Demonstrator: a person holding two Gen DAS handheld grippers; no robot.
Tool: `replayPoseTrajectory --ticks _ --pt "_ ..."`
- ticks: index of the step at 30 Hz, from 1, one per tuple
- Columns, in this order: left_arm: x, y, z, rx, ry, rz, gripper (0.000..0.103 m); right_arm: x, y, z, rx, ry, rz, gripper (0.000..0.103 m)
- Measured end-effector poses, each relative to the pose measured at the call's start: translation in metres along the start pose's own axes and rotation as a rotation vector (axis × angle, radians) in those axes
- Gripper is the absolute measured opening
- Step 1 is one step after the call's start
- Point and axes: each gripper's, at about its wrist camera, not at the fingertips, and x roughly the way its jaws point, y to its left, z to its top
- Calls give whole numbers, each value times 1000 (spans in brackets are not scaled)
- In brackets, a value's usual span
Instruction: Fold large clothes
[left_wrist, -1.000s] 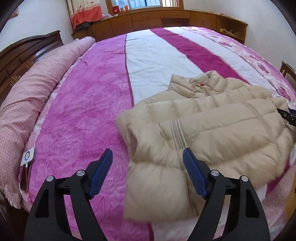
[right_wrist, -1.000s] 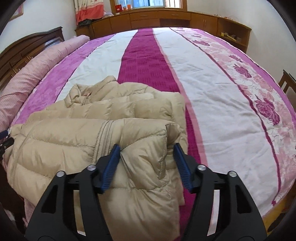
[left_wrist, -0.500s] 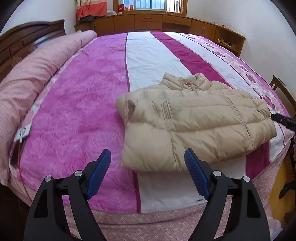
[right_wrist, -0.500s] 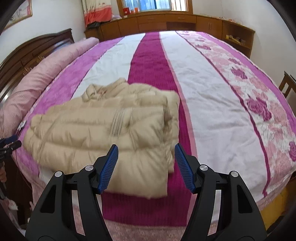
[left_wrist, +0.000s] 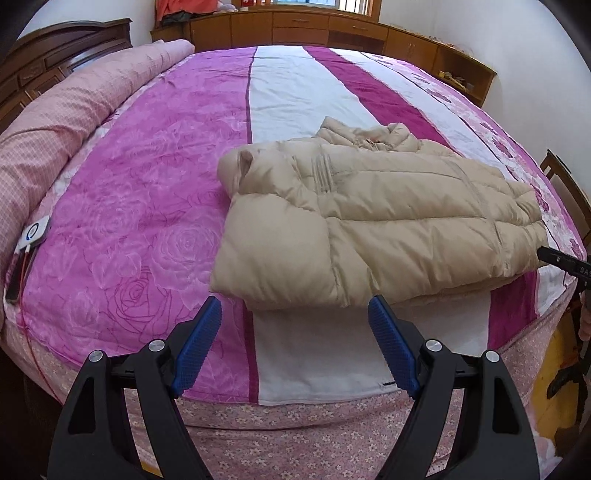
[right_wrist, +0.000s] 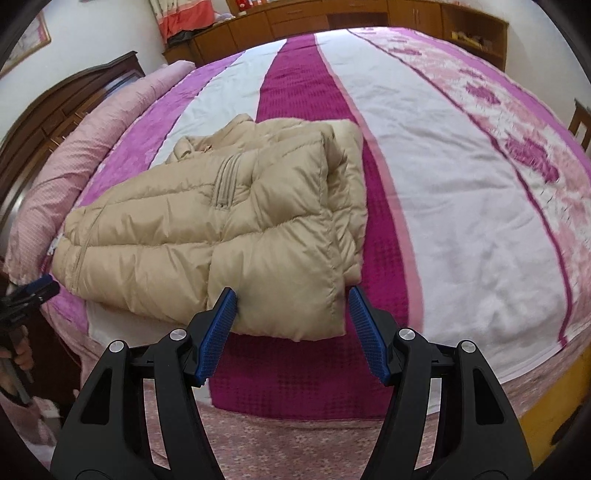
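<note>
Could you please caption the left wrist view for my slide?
Open left gripper hovers before a folded beige puffer jacket on a pink striped bed.

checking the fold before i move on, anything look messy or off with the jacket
Mostly tidy. The beige puffer jacket lies folded on the striped bedspread, but its collar is bunched and sticks out past the far edge. Both grippers are open and clear of it.

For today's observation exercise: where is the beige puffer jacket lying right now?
In both wrist views the folded beige puffer jacket lies on the striped bedspread near the bed's foot edge, just beyond both open claws.
</note>
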Motion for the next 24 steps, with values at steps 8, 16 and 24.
replayPoseTrajectory --ticks 8,16,24 --pt "-2 16 5 -34 -40 -7 79 11 -10 0 63 64 63 63" --pt "23 25 16 -138 43 -135 24 3 1 6 8 70 116 16" --pt "-15 10 42 -64 -60 -137 9 -42 17 32 -38 -65 167 11"
